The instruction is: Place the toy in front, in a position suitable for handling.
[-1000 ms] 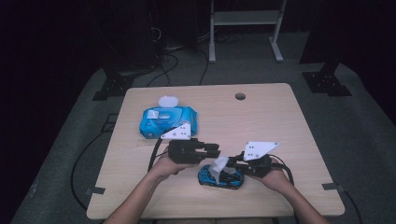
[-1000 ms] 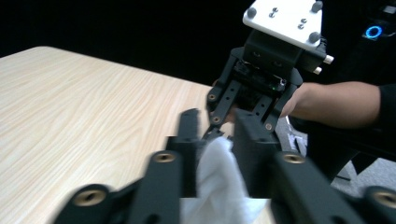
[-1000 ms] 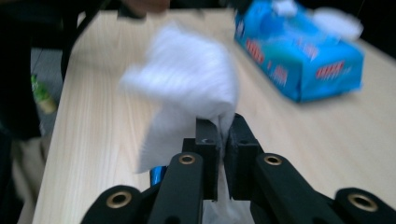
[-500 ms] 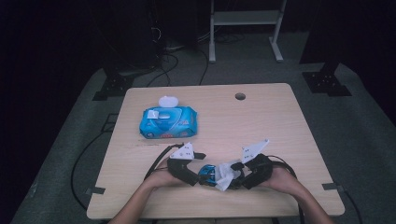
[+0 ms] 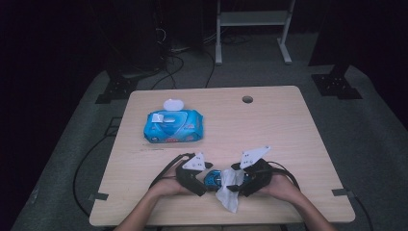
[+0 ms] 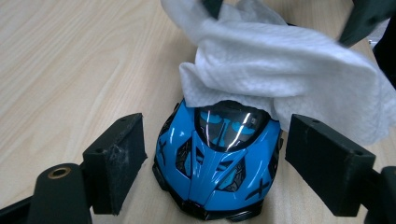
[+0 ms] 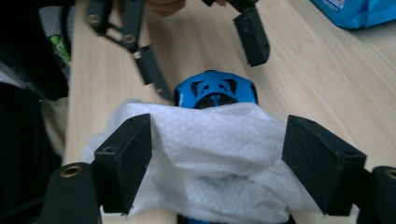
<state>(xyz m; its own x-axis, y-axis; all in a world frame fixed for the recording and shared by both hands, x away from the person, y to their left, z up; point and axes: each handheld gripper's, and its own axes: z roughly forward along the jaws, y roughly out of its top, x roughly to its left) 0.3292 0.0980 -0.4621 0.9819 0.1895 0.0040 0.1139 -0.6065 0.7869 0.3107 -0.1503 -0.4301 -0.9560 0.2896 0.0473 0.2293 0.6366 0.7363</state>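
Note:
A blue toy car (image 5: 210, 179) sits on the table near its front edge, with a white wipe (image 5: 230, 192) draped over its rear. My left gripper (image 5: 199, 185) is at the car's nose. In the left gripper view the car (image 6: 219, 158) lies between the pads (image 6: 119, 158) with a gap on each side, and the wipe (image 6: 289, 70) covers its roof. My right gripper (image 5: 236, 184) faces it from the other end, its pads (image 7: 128, 158) standing on either side of the wipe (image 7: 215, 154) over the car (image 7: 215, 88). Both sets of jaws have just been opening and press on nothing.
A blue pack of wet wipes (image 5: 173, 126) with its white lid flipped up lies at the table's back left. A cable hole (image 5: 247, 99) is near the far edge. The table's front edge (image 5: 221, 222) runs just below both hands. Cables trail from each gripper.
The left gripper has come down from above the table to the car's nose. Both grippers' jaws have opened; the wipe, held by the right gripper before, now lies loose over the car.

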